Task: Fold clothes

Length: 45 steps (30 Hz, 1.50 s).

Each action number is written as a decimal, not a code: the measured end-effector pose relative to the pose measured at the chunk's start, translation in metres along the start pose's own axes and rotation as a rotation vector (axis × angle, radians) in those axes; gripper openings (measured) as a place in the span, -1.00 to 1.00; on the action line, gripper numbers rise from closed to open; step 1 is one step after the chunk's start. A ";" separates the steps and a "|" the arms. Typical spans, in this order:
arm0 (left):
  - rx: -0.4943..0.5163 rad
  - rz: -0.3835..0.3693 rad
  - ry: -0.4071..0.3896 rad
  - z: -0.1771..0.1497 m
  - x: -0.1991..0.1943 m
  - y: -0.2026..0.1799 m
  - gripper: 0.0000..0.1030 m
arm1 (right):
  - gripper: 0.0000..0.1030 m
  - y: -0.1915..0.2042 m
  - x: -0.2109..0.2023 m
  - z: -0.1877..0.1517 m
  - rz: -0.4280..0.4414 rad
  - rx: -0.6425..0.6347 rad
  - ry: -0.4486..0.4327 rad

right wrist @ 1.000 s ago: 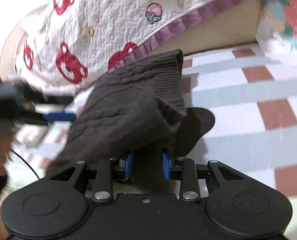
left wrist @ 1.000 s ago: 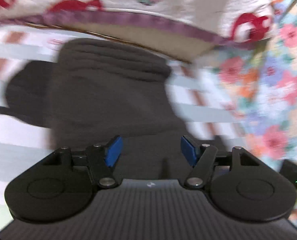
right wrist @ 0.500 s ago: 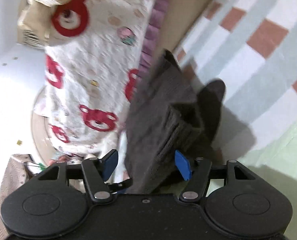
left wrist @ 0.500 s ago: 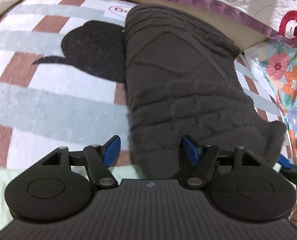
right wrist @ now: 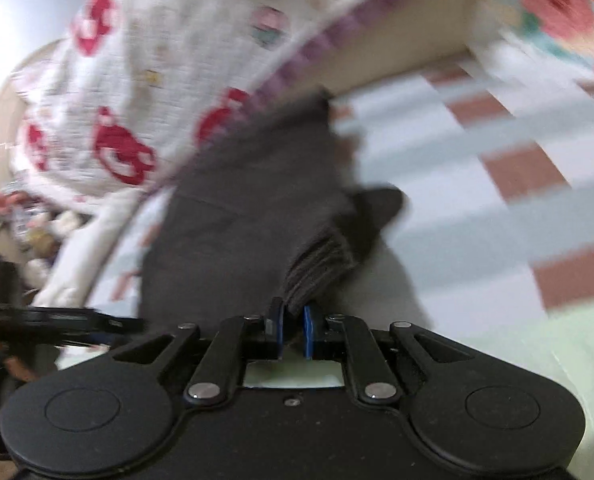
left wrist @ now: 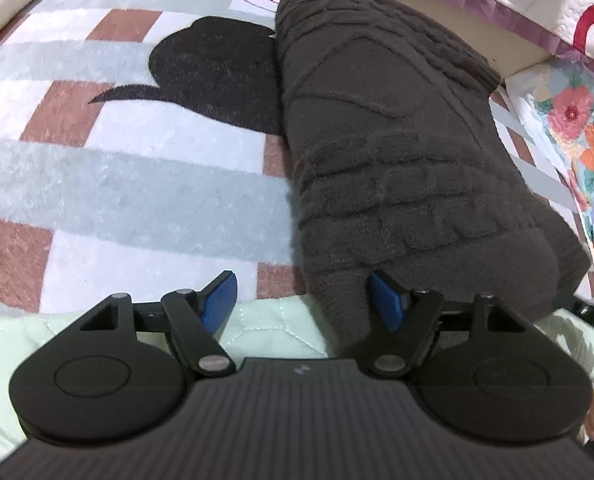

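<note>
left gripper: wide open, sitting low at the near end of the sweater, its right finger pad against the knit
right gripper: pinched shut on the ribbed edge of the sweater, view's pretty blurry
sweater: dark brown cable knit, folded into a long bundle on the checked blanket, long axis running away from the left gripper toward the purple-trimmed quilt
around it: black cartoon print just left of it, floral fabric to the right, pale green quilt under the left gripper

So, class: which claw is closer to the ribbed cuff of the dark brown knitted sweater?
Right. The right claw looks shut at the ribbed cuff; the left claw is open around another edge.
</note>
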<state>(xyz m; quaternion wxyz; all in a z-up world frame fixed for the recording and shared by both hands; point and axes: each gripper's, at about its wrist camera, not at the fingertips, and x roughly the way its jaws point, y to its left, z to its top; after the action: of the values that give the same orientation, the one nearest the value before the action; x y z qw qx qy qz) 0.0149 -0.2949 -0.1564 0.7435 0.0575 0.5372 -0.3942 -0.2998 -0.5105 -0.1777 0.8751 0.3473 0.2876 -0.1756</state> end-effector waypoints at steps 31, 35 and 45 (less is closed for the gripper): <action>0.156 -0.032 -0.132 0.069 0.025 -0.043 0.41 | -0.13 0.057 0.206 0.173 -0.117 -0.358 0.012; 0.114 -0.057 -0.133 0.072 0.022 -0.029 0.42 | -0.13 0.052 0.202 0.173 -0.101 -0.374 0.008; -0.135 -0.202 -0.073 0.071 0.028 0.027 0.52 | 0.27 -0.051 0.132 0.157 0.183 0.109 0.122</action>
<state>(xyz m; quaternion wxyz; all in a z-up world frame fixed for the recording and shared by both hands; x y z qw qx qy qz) 0.0891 -0.3274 -0.1597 0.7212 -0.0612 0.5383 -0.4317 -0.1638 -0.6714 -0.1929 0.8481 0.4294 0.2972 -0.0892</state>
